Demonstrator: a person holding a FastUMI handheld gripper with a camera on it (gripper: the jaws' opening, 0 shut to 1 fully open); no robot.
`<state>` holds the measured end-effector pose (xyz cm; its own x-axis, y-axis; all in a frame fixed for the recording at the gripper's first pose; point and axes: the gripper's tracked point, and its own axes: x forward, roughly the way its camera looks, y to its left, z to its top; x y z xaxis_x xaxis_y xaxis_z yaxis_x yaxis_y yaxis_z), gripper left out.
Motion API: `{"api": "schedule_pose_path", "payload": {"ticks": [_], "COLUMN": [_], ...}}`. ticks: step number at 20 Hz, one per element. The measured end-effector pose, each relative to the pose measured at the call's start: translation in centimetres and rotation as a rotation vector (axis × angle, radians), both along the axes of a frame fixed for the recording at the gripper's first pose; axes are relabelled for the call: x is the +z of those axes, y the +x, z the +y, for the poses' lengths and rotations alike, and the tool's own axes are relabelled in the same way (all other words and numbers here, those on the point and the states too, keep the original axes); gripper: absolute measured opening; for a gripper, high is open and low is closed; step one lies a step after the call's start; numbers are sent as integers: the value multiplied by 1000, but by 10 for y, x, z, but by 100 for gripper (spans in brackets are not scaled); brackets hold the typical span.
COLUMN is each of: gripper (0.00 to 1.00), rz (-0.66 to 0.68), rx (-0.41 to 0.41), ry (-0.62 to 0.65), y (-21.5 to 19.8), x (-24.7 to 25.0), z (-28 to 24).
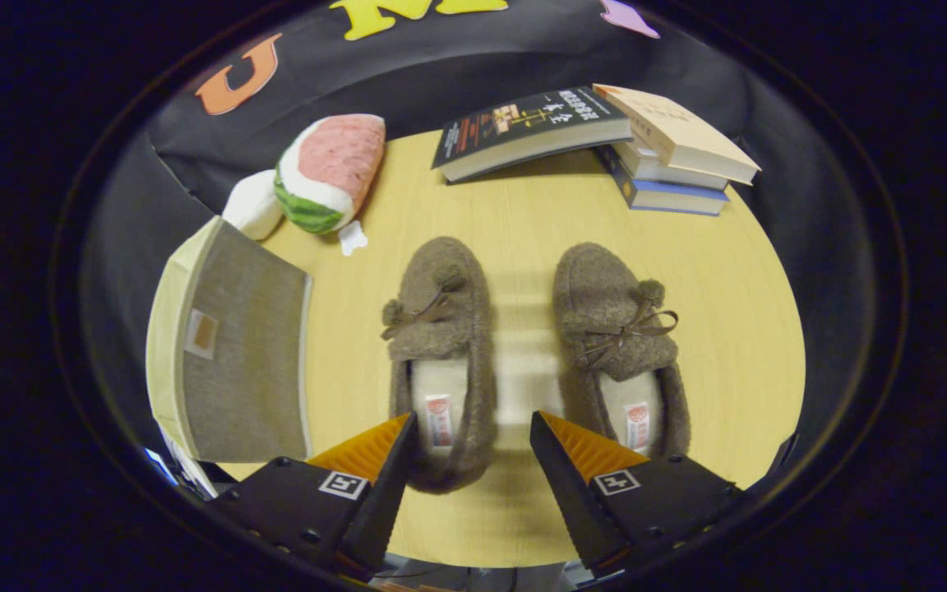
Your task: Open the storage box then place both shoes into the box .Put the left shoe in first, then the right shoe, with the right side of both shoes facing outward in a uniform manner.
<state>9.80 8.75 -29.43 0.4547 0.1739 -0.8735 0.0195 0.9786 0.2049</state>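
Two brown fuzzy slippers with bows lie side by side on a yellow wooden table (523, 238), toes pointing away from me. The left shoe (441, 345) has its heel just ahead of and partly between my fingers, nearer the left fingertip. The right shoe (617, 345) lies just beyond the right fingertip. My gripper (473, 423) is open above the table with nothing held. The storage box (227, 353), grey-beige fabric with a cream rim and a small label, stands closed to the left of the left shoe.
A watermelon-slice plush toy (321, 177) lies beyond the box at the back left. A stack of books (671, 156) sits at the back right, with a dark-covered book (527, 127) leaning on it. The table's front edge is right under my fingers.
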Motion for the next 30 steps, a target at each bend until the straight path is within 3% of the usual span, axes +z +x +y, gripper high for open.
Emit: {"api": "schedule_pose_path", "payload": {"ticks": [2, 7, 10, 11, 13, 15, 17, 22, 30], "gripper": [79, 46, 46, 46, 12, 12, 0, 1, 0], "rz": [17, 48, 84, 94, 103, 104, 105, 77, -17], "rx": [-7, 25, 50, 38, 0, -5, 23, -1, 3], "ry": [-16, -81, -49, -101, -73, -51, -63, -35, 56], "y": [6, 15, 9, 10, 11, 11, 7, -4, -20], "x": [-8, -19, -27, -30, -36, -31, -35, -14, 61], "z": [-2, 3, 20, 13, 13, 12, 10, 9, 25]}}
